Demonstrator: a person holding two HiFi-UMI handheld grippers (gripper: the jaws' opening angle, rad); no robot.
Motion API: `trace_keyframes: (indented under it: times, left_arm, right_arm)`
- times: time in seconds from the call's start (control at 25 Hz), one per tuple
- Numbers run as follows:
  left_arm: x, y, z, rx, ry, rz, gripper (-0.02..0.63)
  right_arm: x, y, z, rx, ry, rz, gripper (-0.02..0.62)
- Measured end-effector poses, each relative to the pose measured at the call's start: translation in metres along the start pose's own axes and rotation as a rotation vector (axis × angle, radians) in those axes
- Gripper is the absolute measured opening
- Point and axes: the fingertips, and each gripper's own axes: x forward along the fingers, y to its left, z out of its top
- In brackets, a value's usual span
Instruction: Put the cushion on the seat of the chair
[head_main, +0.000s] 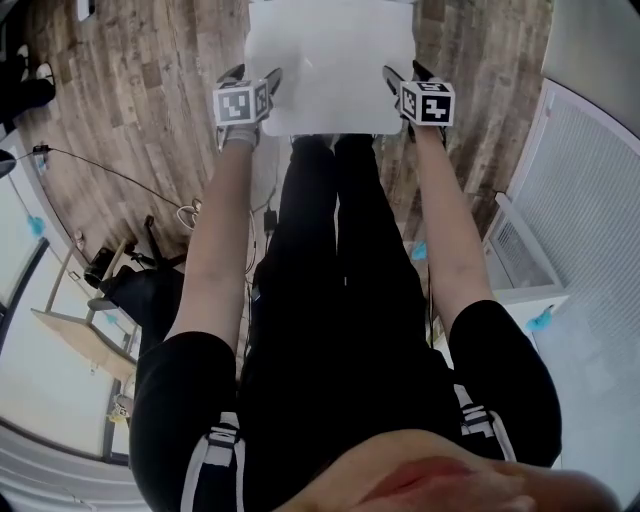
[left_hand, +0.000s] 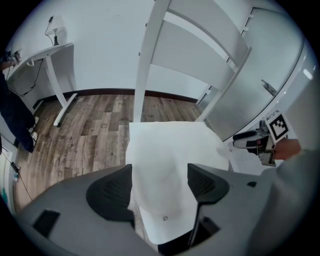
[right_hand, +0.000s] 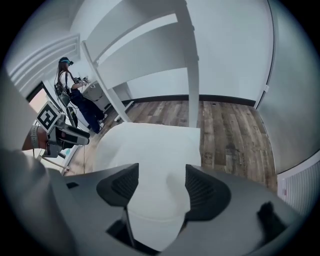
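The white cushion (head_main: 330, 60) lies flat in front of my knees, its far edge against the white chair's back posts (left_hand: 142, 60); the seat under it is hidden. My left gripper (head_main: 252, 75) hovers over the cushion's near left corner and my right gripper (head_main: 405, 72) over the near right corner. In the left gripper view the jaws (left_hand: 160, 182) stand wide, with the cushion (left_hand: 170, 150) showing in the gap and neither pad pressing it. The right gripper (right_hand: 161, 185) stands just as wide over the cushion (right_hand: 150, 150), by the chair's right post (right_hand: 192, 60).
Wood plank floor (head_main: 150, 90) surrounds the chair. A white slatted panel and cabinet (head_main: 590, 200) stand at the right. A white desk (left_hand: 55, 55) stands at the far left wall, a cable (head_main: 120, 175) crosses the floor, and another person (right_hand: 67, 85) stands in the background.
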Motion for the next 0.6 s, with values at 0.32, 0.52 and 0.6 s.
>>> trace_keyframes:
  times: [0.32,0.52,0.6]
  left_arm:
    - [-0.080,-0.072,0.017,0.028,-0.104,-0.074,0.232]
    - [-0.137,-0.115,0.030,0.068,-0.159,-0.089,0.097]
    - [-0.157,-0.125,0.036,0.096,-0.165,-0.078,0.047]
  right_arm:
    - [-0.066,0.073,0.024,-0.108,-0.081,0.061,0.106]
    - [-0.128,0.101,0.045,-0.140,-0.144,0.079,0.027]
    - [-0.153,0.111,0.055,-0.133,-0.169,0.099,0.020]
